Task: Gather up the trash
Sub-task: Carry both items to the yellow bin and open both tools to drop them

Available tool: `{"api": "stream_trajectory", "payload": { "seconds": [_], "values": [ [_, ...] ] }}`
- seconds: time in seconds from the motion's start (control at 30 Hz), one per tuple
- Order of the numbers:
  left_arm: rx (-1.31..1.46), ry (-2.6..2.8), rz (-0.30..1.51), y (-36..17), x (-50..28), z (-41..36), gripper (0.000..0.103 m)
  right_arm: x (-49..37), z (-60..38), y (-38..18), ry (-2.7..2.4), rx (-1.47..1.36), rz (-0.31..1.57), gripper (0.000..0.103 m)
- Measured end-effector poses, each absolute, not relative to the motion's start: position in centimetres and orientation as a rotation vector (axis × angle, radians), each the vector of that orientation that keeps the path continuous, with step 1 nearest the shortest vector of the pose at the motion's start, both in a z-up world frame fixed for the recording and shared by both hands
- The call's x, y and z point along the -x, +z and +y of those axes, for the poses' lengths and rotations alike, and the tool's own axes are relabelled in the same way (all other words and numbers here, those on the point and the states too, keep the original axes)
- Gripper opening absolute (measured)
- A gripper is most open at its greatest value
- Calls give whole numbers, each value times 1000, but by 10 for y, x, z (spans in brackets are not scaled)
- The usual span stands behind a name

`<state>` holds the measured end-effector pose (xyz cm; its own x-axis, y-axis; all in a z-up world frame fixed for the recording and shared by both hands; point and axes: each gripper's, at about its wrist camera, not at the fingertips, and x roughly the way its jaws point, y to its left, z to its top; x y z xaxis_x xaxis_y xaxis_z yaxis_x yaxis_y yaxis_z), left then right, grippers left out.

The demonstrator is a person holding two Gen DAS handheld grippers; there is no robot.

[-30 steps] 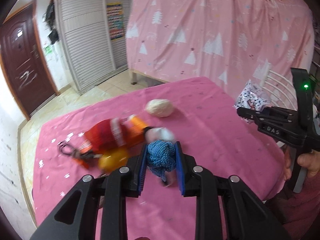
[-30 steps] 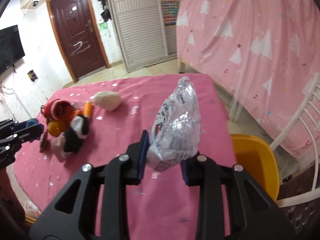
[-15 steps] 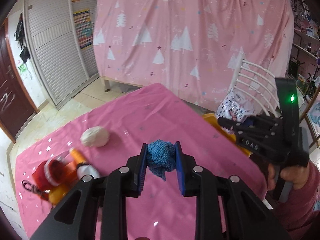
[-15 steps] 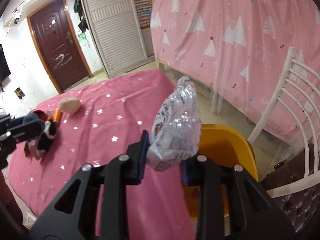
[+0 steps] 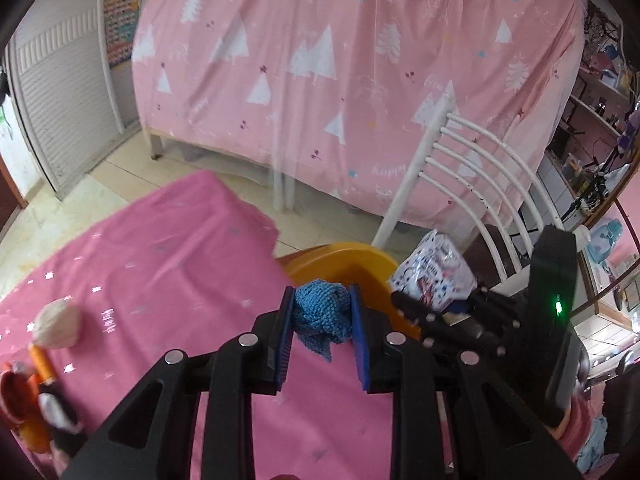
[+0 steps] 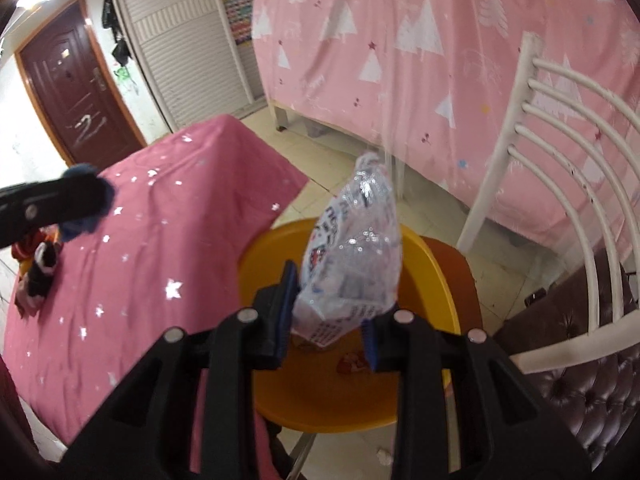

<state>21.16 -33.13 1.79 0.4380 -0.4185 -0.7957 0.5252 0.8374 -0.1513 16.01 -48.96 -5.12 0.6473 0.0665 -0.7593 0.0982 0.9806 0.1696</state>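
Trash, two items: blue knit wad [image 5: 322, 314], soft, light, pinched mid-bulk in left gripper [image 5: 321, 316] near orange bin [image 6: 352, 384]; crinkly plastic wrapper [image 6: 354, 256], light, likely slippery, clamped at base in right gripper [image 6: 328, 320] above bin.

Desk [image 5: 168, 248]: covered by a pink cloth [image 6: 132, 264] with small white stars, corner overhanging the tiled floor [image 6: 332, 148]. On it, near left in the left wrist view: a pale crumpled wad [image 5: 57, 322]; beside that, a cluster of a red item [image 5: 16, 400], an orange piece [image 5: 42, 362] and a black-and-white item [image 5: 56, 412]. On the floor, right of the desk: an orange bin [image 6: 352, 392].
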Motion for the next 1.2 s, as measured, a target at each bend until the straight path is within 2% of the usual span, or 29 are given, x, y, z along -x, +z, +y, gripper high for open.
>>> {"api": "stream_trajectory", "payload": {
  "seconds": [0.27, 0.37, 0.4, 0.43, 0.47, 0.5, 0.57, 0.97, 1.2],
  "values": [
    [-84, -586, 1022, -4, -234, -367, 20, -166, -488, -63, -5, -202, 907, 28],
    [-52, -578, 1053, -9, -243, -370, 24, -167, -489, -64, -5, -209, 916, 30],
    [-46, -574, 1061, -12, -246, -371, 28, -167, -490, -64, -2, -214, 917, 38],
    [-42, -571, 1066, -12, -248, -372, 33, -166, -491, -63, 1, -221, 914, 53],
    [-38, -568, 1068, -13, -249, -372, 48, -165, -491, -63, -1, -223, 908, 58],
    [-34, -563, 1066, -13, -250, -372, 63, -164, -492, -61, -3, -222, 902, 62],
    [-27, -554, 1056, -12, -250, -371, 74, -163, -492, -60, -2, -224, 899, 62],
    [25, -493, 976, 27, -240, -319, 75, -156, -476, -35, 23, -231, 807, 62],
    [17, -440, 879, 61, -223, -264, 75, -152, -431, -4, 144, -229, 720, 80]
  ]
}}
